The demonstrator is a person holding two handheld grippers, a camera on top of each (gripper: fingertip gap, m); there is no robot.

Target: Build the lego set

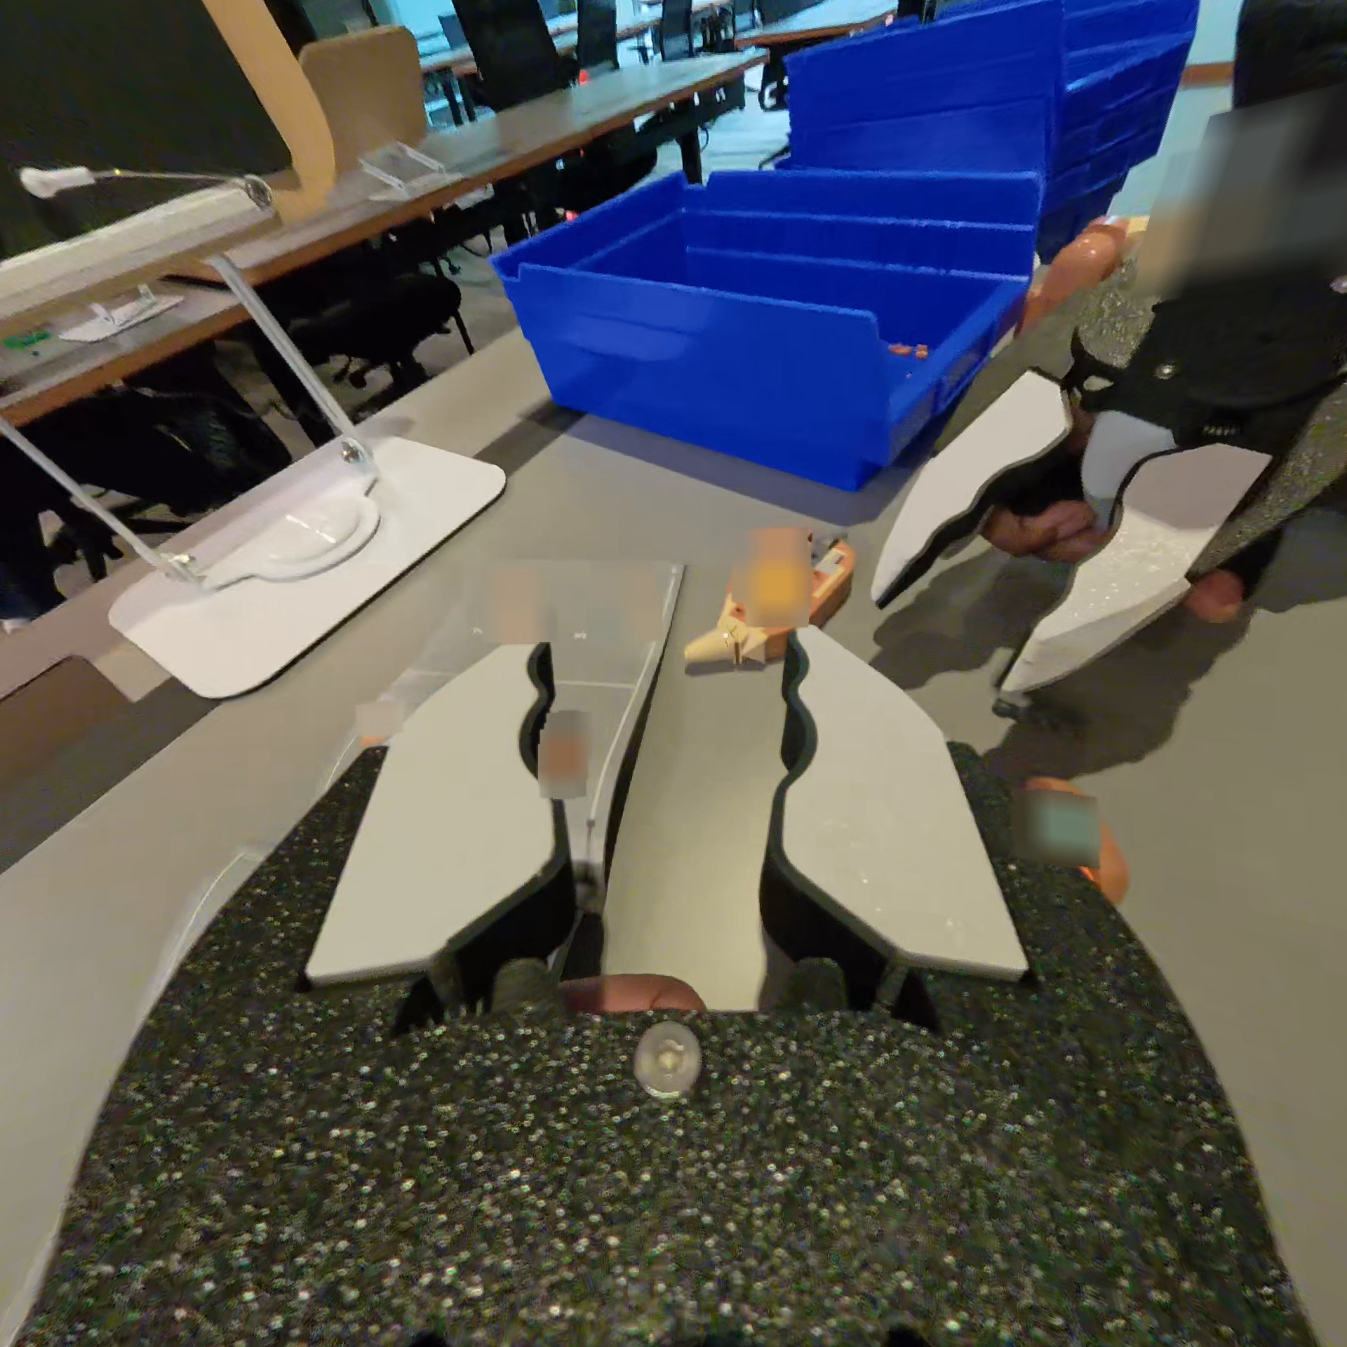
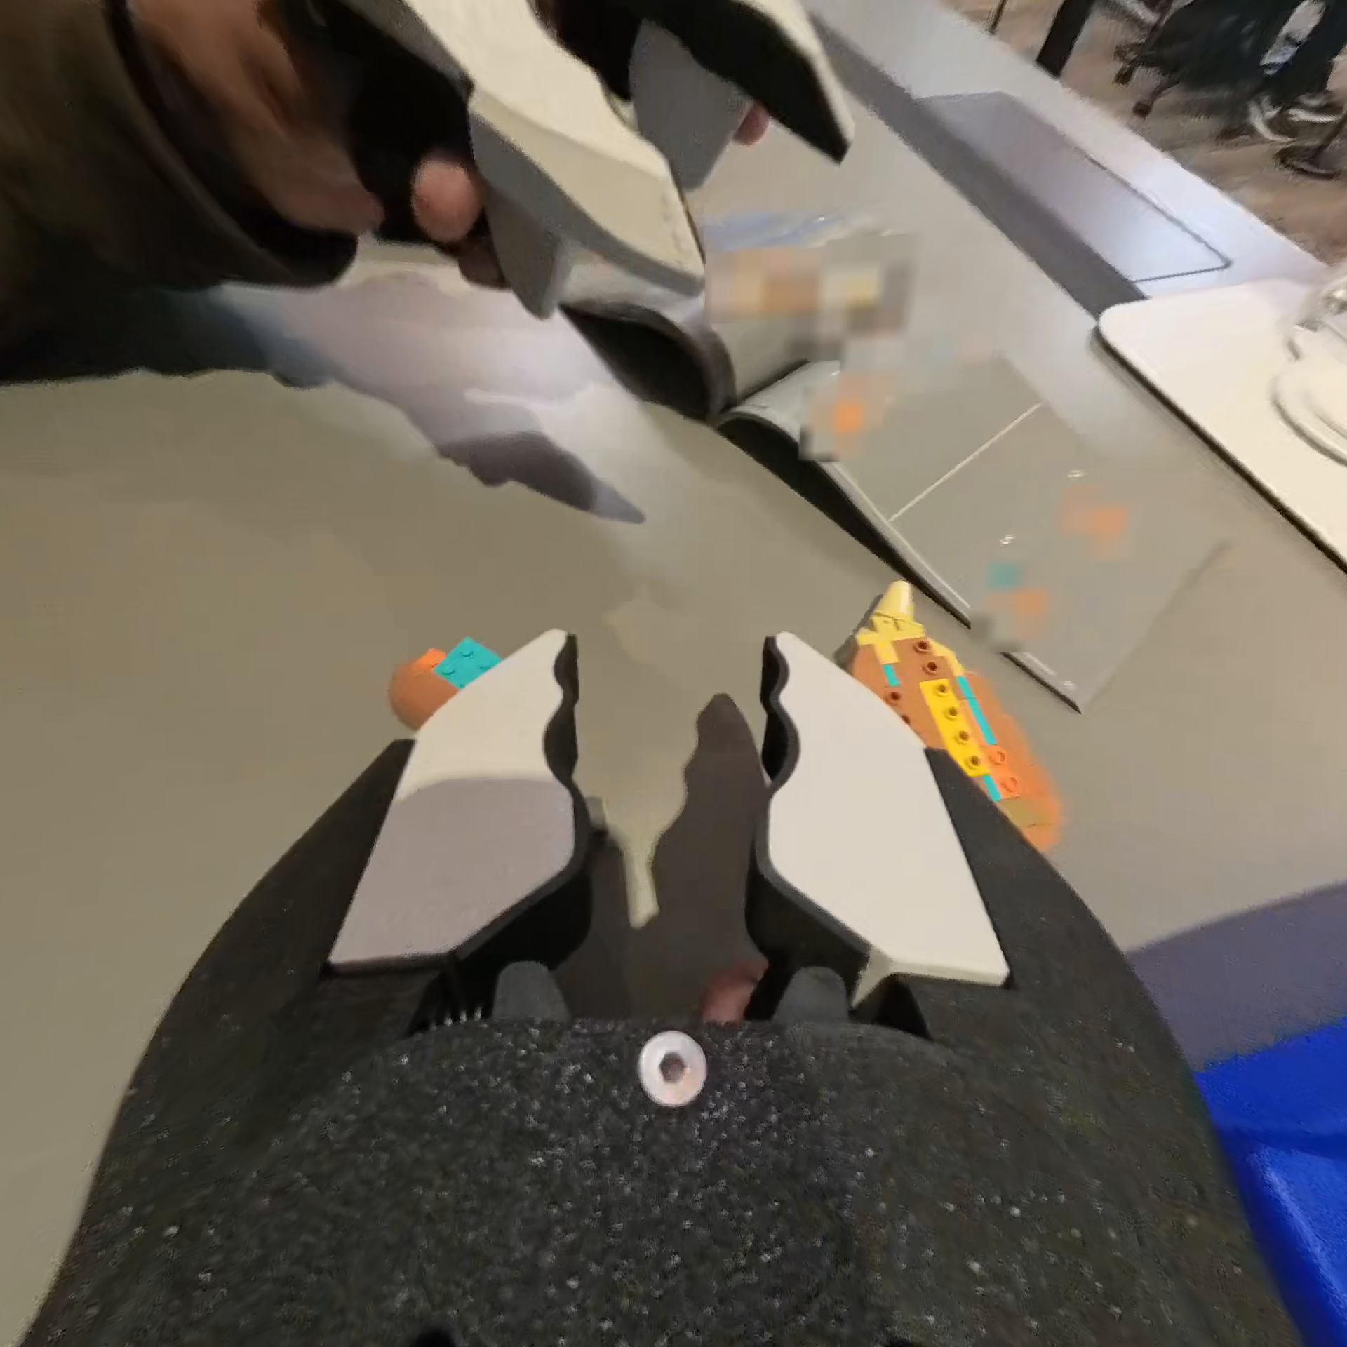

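Observation:
A partly built lego model [image 2: 947, 721] in orange, yellow and teal lies on the grey table just right of my right gripper [image 2: 670, 645], which is open and empty above the table. A small orange and teal lego piece [image 2: 444, 678] lies just left of its left finger. In the left wrist view the model [image 1: 729, 645] lies just beyond my left gripper [image 1: 667, 649], which is open and empty. The right gripper [image 1: 947, 641] shows there at the right, open. The left gripper [image 2: 689, 229] shows at the top of the right wrist view.
An open instruction booklet [image 1: 619, 656] lies under the left gripper; it also shows in the right wrist view [image 2: 947, 452]. A blue bin [image 1: 765, 328] stands behind the model. A white stand base [image 1: 313, 554] sits at the left. More blue bins [image 1: 1020, 109] are stacked farther back.

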